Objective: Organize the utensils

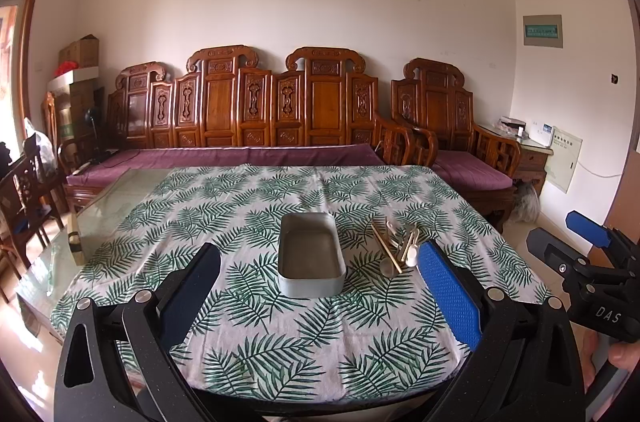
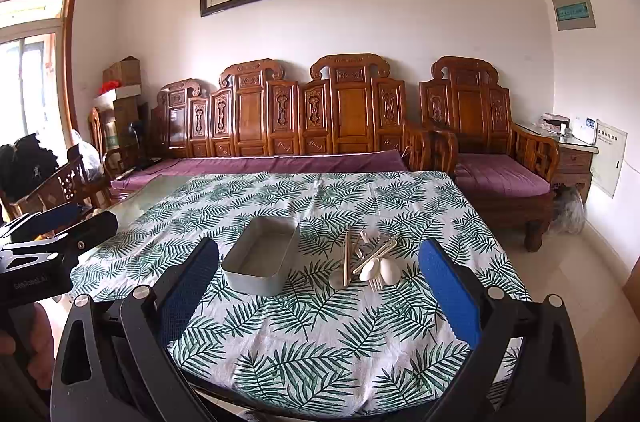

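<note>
A grey rectangular metal tray (image 1: 312, 254) (image 2: 260, 258) stands empty on the leaf-print tablecloth. Just right of it lies a loose pile of utensils (image 1: 400, 246) (image 2: 370, 258): wooden chopsticks, white plastic spoons and a fork, a metal spoon. My left gripper (image 1: 320, 282) is open and empty, held above the near table edge, short of the tray. My right gripper (image 2: 318, 278) is open and empty too, held short of the tray and the pile. Each gripper shows at the edge of the other's view: the right one (image 1: 592, 254), the left one (image 2: 48, 226).
The cloth-covered table (image 1: 280, 342) has a bare glass strip on its left (image 1: 100, 222) with a small wooden block (image 1: 76, 242) on it. A carved wooden sofa (image 1: 256, 126) with purple cushions stands behind the table. Chairs stand at the left.
</note>
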The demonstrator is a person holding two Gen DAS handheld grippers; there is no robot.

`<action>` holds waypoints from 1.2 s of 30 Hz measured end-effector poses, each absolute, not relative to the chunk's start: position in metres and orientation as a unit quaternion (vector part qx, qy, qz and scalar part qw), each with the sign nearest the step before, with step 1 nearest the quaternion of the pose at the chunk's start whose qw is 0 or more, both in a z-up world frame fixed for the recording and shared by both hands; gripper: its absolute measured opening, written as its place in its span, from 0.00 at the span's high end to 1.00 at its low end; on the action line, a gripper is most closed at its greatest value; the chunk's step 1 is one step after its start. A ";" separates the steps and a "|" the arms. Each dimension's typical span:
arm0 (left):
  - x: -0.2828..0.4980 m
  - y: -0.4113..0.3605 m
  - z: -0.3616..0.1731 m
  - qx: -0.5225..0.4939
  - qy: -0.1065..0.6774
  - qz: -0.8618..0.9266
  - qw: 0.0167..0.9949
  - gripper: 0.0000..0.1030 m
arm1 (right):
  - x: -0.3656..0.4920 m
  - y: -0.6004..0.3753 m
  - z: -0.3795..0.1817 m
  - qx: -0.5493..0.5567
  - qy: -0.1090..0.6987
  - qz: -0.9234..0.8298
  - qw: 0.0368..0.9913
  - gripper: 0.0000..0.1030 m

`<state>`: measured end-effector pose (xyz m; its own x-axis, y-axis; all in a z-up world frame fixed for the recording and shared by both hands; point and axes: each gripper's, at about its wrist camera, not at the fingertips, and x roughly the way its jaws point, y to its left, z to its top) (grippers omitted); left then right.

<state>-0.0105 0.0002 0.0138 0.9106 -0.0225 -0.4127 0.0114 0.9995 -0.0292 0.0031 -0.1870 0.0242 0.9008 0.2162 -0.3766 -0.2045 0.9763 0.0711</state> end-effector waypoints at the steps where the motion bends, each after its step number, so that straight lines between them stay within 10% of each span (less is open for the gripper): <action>1: -0.011 0.000 0.014 -0.013 0.211 -0.008 0.977 0.07 | 0.003 -0.187 0.024 0.015 0.195 0.108 0.975 0.02; 30: 0.079 0.000 -0.054 -0.003 0.301 -0.028 0.953 0.07 | 0.099 -0.213 -0.034 -0.002 0.251 0.126 0.960 0.02; 36: 0.103 0.000 -0.067 0.002 0.317 -0.028 0.948 0.07 | 0.138 -0.220 -0.040 -0.017 0.272 0.138 0.952 0.18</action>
<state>0.1034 0.0003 -0.0667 0.7980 -0.0510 -0.6005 0.0541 0.9985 -0.0130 0.1378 -0.2195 -0.0403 0.8141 0.2529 -0.5227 -0.2719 0.9614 0.0417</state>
